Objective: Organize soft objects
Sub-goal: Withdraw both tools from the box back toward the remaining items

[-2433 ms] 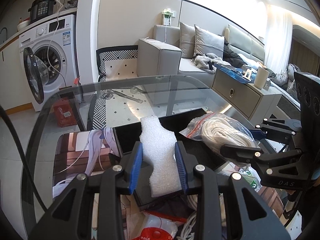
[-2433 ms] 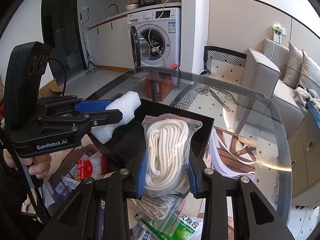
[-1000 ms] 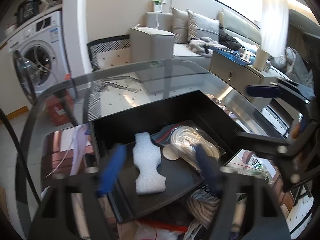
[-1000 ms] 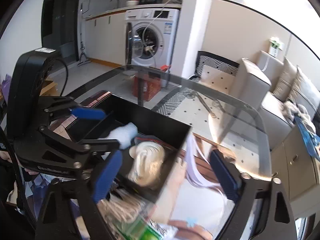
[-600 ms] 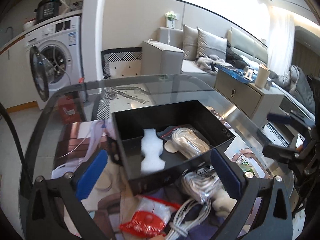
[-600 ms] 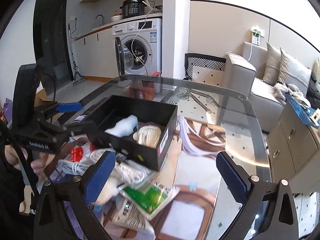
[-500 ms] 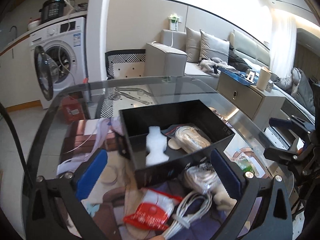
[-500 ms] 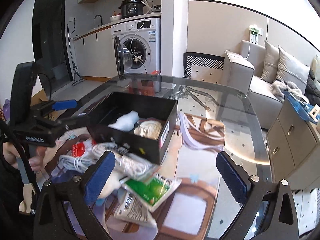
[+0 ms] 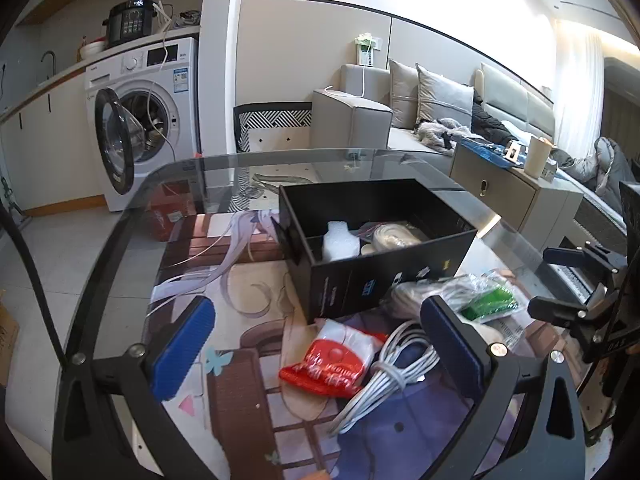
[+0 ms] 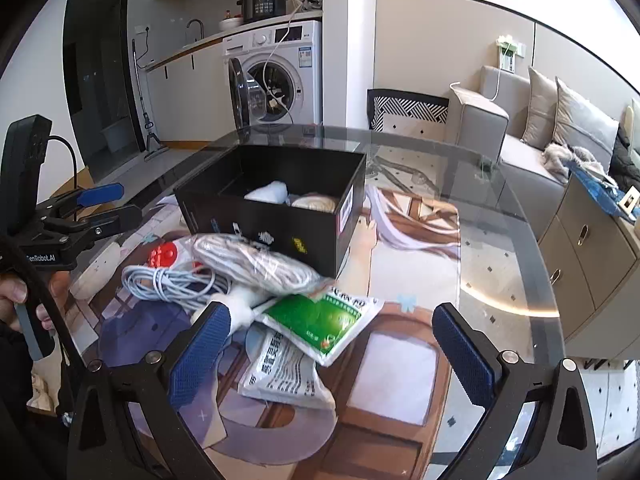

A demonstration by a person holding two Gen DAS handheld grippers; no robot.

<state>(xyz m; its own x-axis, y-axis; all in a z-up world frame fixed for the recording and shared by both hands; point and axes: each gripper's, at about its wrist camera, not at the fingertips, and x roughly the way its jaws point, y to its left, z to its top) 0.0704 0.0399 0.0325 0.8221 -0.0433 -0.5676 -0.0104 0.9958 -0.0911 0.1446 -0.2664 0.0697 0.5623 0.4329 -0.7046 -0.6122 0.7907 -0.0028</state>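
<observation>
Both my grippers, left [image 9: 316, 350] & right [image 10: 330, 350], gape wide w/ nothing held. White foam piece [image 9: 340, 236] & bagged white rope [image 9: 394, 234] lie in the black cardboard box [image 9: 384, 284].

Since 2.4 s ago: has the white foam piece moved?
Yes. It left the left gripper, whose jaws were shut on it above the black box; the white foam piece now lies inside the box, beside the bagged rope.

Left gripper [image 9: 320, 348] spread wide, empty. Right gripper [image 10: 332, 348] likewise, jaws far apart, holding nothing.
</observation>
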